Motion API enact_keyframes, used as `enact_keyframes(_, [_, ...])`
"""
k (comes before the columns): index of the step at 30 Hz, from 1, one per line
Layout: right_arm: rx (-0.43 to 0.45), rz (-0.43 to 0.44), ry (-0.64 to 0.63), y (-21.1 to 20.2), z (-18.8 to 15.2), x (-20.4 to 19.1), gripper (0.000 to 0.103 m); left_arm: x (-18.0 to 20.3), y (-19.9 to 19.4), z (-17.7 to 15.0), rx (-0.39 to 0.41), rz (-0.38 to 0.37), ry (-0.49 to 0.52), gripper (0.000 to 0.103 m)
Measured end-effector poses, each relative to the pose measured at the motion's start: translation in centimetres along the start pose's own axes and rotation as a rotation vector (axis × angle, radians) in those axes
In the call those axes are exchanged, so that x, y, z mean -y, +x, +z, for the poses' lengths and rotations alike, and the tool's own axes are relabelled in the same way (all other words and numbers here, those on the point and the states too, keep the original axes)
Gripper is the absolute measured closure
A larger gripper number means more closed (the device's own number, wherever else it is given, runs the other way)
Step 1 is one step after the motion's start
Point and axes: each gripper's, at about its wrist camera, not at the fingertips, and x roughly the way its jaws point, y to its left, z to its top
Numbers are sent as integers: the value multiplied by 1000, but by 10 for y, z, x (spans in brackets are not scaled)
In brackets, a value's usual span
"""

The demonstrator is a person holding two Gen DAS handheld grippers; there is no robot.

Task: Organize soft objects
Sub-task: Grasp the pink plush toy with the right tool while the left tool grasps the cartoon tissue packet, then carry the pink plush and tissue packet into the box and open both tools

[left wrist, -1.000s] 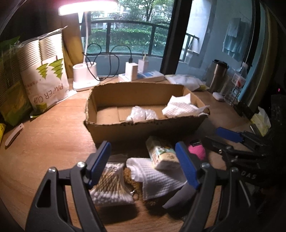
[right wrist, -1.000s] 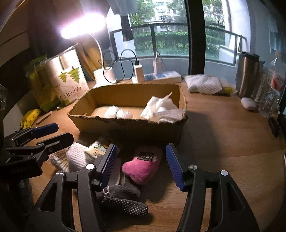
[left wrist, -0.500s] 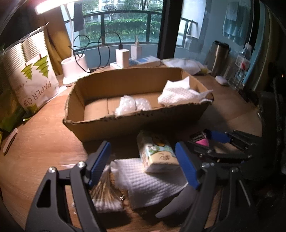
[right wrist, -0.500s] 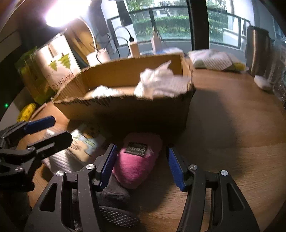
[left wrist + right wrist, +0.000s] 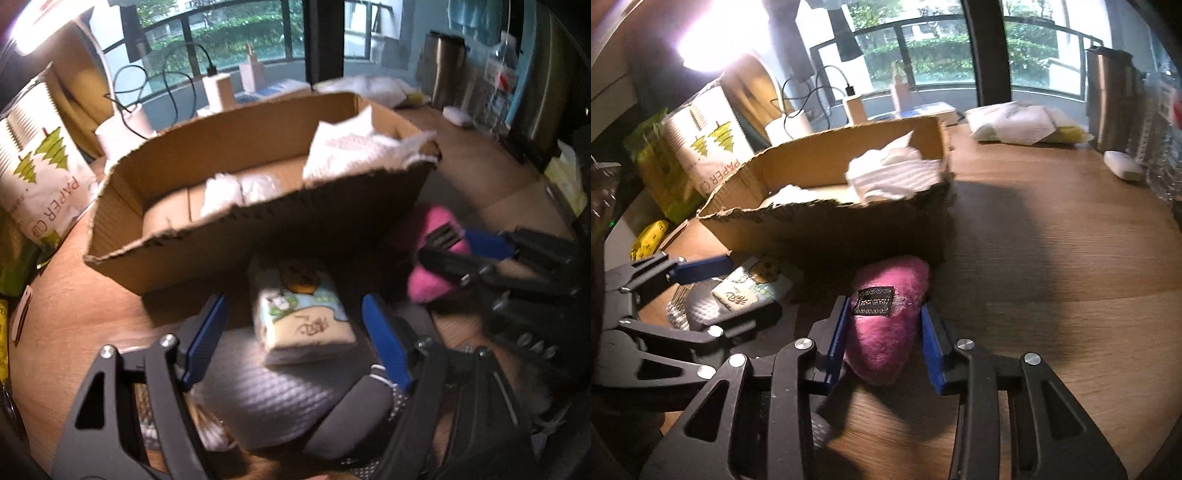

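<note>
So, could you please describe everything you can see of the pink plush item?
The pink plush item is fuzzy and oblong, with a black woven label on top. It lies on the wooden table, against the cardboard box. The right claw straddles it; its jaws have just been closing and now touch its sides.

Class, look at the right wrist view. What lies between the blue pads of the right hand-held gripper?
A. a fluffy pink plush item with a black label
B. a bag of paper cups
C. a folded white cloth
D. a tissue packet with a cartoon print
A: in the right wrist view the right hand-held gripper has just been closing, its blue pads flanking the pink plush item in front of the cardboard box.
</note>
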Motion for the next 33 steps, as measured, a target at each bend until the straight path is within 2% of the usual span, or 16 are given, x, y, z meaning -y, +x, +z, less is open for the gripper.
enact_keyframes(4, [21, -11, 18, -9, -2, 6, 64, 1, 9, -2, -39, 2, 2, 28])
enact_keyframes(5, [25, -10, 21, -11, -2, 8, 64, 0, 9, -2, -40, -1, 3, 30])
enact_keyframes(6, [29, -10, 22, -13, -2, 9, 64, 0, 9, -2, -40, -4, 3, 39])
enact_keyframes(8, [35, -12, 20, -16, -1, 9, 64, 0, 9, -3, -44, -20, 1, 45])
enact_keyframes(11, [45, -17, 15, -20, 0, 8, 64, -1, 5, -3, -31, -33, -5, 48])
enact_keyframes(33, [111, -30, -61, -49, 9, -33, 64, -27, -61, -2, 159, -106, -33, 52])
